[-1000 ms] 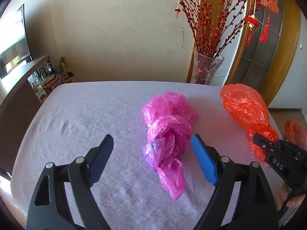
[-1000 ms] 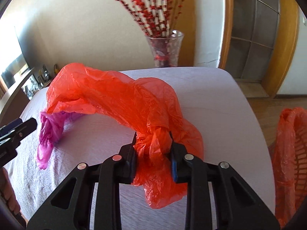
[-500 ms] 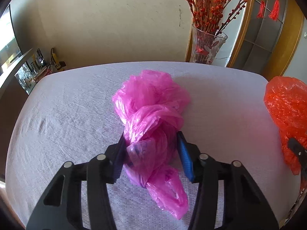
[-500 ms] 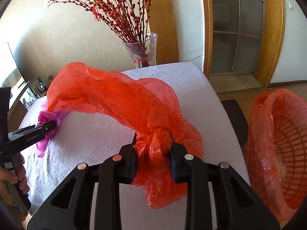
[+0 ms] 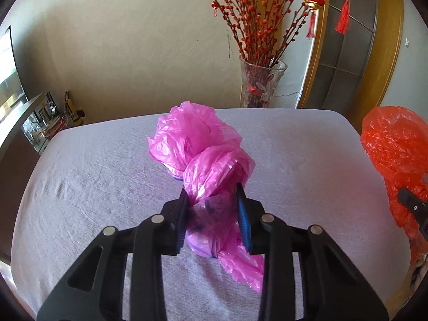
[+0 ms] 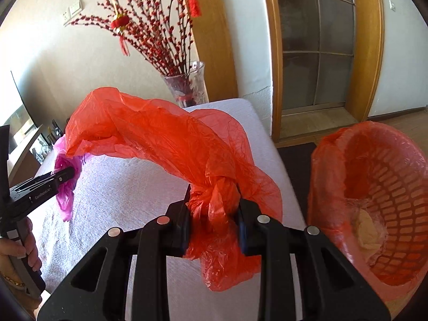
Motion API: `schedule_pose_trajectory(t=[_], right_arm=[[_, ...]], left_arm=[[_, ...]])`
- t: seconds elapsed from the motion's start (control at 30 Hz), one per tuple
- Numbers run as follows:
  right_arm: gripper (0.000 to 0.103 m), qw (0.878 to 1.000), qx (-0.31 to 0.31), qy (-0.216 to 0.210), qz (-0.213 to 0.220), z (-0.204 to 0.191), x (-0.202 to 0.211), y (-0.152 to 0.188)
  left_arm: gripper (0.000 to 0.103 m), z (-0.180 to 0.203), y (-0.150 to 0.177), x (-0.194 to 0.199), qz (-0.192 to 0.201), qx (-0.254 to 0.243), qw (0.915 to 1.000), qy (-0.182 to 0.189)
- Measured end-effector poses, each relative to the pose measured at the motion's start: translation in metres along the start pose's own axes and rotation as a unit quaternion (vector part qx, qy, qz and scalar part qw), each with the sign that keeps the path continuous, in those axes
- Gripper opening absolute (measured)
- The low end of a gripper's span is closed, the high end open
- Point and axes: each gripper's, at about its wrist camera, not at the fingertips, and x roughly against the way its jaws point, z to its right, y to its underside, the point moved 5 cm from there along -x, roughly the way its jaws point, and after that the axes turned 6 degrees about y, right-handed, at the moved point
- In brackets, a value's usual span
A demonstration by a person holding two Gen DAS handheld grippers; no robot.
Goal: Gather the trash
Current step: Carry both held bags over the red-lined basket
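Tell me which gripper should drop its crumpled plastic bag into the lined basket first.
Right. The right gripper is shut on the crumpled orange plastic bag, beside the orange lined basket. The left gripper grips the crumpled pink plastic bag mid-table, farther away.

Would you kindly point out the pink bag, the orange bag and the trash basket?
pink bag (image 5: pixel 198 136): left wrist view, upper puffed part.
orange bag (image 6: pixel 160 139): right wrist view, broad middle.
trash basket (image 6: pixel 396 192): right wrist view, inner lattice wall.
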Motion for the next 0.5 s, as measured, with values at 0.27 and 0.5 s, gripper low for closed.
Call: schedule_pose_trajectory(t=[0.27, 0.5], right_arm=[[0.027, 1.000, -0.021, 0.007, 0.018, 0.026, 0.024, 0.003], [0.027, 0.999, -0.041, 0.016, 0.029, 0.051, 0.038, 0.003]], left_arm=[[0.032, 0.047, -0.005, 0.024, 0.019, -0.036, 0.9991, 0.013], [0.032, 0.085, -0.003, 0.039, 0.035, -0.065, 0.9968, 0.031]])
